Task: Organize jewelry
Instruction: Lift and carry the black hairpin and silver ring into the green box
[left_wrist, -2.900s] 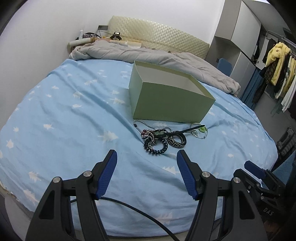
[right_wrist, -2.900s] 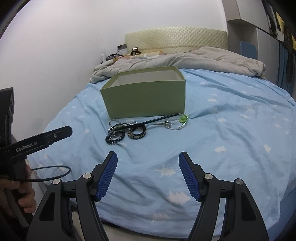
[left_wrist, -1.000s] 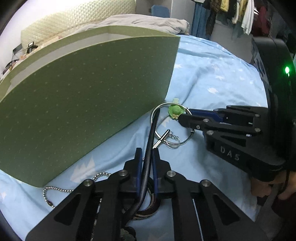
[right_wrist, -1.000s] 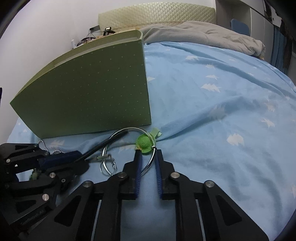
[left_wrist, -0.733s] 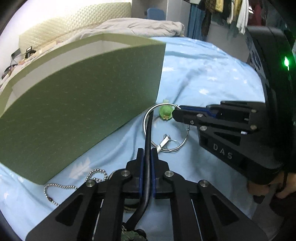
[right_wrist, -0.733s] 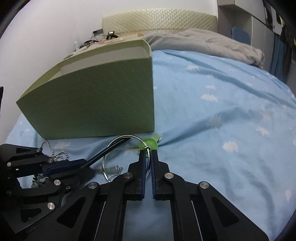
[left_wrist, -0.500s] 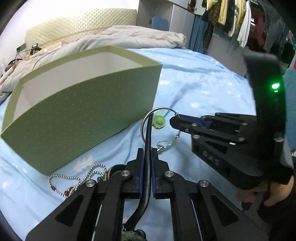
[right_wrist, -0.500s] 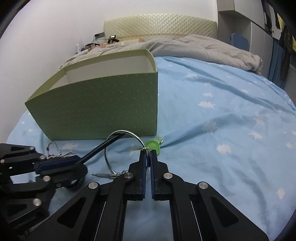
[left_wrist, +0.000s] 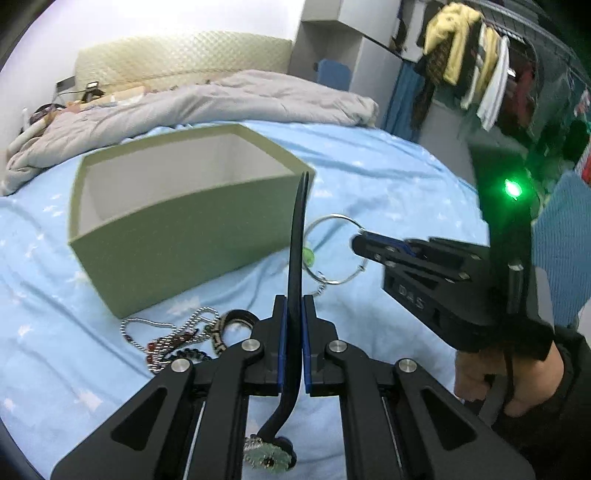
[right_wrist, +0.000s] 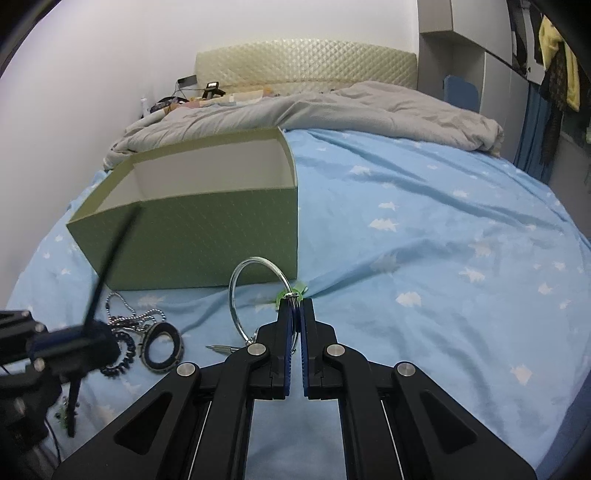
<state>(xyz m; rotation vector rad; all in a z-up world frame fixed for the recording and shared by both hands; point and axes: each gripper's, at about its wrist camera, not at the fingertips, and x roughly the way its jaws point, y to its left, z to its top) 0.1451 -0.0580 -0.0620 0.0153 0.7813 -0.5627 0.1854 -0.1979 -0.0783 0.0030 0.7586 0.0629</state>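
An open green box stands on the blue bedsheet. My left gripper is shut on a long black hair stick, lifted so its tip is level with the box's near right corner; a beaded ornament hangs at its lower end. My right gripper is shut on a silver ring bangle with a green charm, held just above the sheet right of the box. It also shows in the left wrist view.
A pile of bead chains and bracelets lies on the sheet in front of the box. A grey duvet is bunched behind the box. A wardrobe and hanging clothes stand at the right.
Both grippers closed on their items and lifted them: the black stick rose off the jewelry pile, and the silver bangle came up off the sheet. Both cameras pulled back and up from the box.
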